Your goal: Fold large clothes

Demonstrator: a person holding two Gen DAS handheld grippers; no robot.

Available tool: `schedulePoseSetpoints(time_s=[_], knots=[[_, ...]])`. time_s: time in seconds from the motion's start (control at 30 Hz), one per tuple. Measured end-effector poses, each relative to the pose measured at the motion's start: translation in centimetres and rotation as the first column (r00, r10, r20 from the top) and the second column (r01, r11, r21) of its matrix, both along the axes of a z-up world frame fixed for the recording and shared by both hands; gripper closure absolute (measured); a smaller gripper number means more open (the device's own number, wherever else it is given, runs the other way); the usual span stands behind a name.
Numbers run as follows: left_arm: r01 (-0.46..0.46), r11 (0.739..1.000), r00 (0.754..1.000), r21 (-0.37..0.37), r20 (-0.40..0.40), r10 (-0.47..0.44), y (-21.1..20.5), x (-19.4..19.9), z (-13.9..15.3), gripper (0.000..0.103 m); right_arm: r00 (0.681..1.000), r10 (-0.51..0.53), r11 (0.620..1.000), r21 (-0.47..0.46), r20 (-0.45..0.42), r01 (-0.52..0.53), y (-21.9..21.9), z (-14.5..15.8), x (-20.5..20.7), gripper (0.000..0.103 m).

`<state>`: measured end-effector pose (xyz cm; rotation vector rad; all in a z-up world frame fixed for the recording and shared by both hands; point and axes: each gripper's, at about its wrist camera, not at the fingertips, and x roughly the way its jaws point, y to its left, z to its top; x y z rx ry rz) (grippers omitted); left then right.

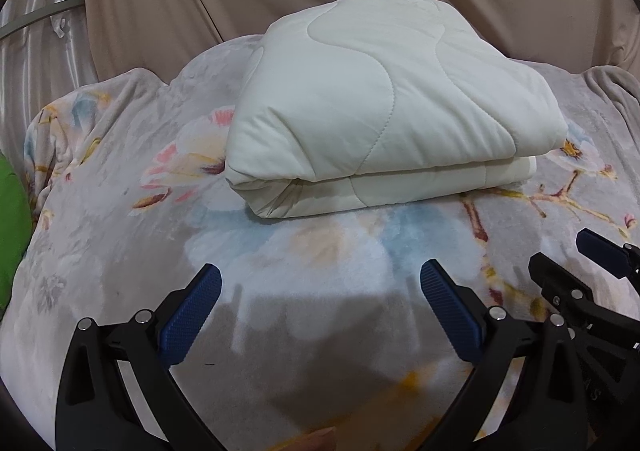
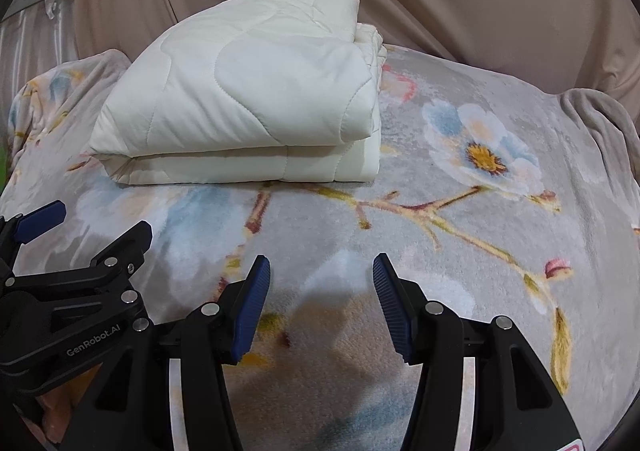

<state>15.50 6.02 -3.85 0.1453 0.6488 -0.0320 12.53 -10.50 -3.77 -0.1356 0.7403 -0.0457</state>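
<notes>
Item: quilt (image 1: 384,107), folded into a compact stack on my bedspread (image 1: 120,235); folding looks finished. My left gripper (image 1: 320,311) and right gripper (image 2: 320,307): fingers spread, empty.

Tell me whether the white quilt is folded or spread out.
Folded. The white quilt sits as a compact stack on the floral blanket, with doubled layers along its near edge and a rounded fold at one corner.
</notes>
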Motion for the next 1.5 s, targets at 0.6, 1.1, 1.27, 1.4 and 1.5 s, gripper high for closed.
schedulePoseSetpoints(time_s=[0.6, 1.1, 1.27, 1.4, 1.5], knots=[[0.001, 1.000, 1.000, 0.004, 0.003, -0.001, 0.06, -0.13, 0.01, 0.006, 1.000, -0.002, 1.000, -0.001, 0.000, 0.002, 0.16, 0.01, -0.02, 0.050], [0.004, 1.000, 1.000, 0.009, 0.003, -0.004, 0.07, -0.19, 0.09, 0.007, 1.000, -0.004, 1.000, -0.001, 0.000, 0.004, 0.23, 0.03, -0.03, 0.050], [0.005, 1.000, 1.000, 0.009, 0.003, -0.005, 0.07, -0.19, 0.09, 0.007, 1.000, -0.003, 1.000, -0.001, 0.000, 0.003, 0.22, 0.02, -0.06, 0.050], [0.006, 1.000, 1.000, 0.011, 0.003, -0.006, 0.10, -0.21, 0.12, 0.007, 1.000, -0.003, 1.000, -0.002, 0.000, 0.003, 0.22, 0.01, -0.06, 0.050], [0.007, 1.000, 1.000, 0.011, 0.003, -0.007, 0.10, -0.20, 0.11, 0.007, 1.000, -0.004, 1.000, -0.001, 0.000, 0.004, 0.25, 0.02, -0.08, 0.050]])
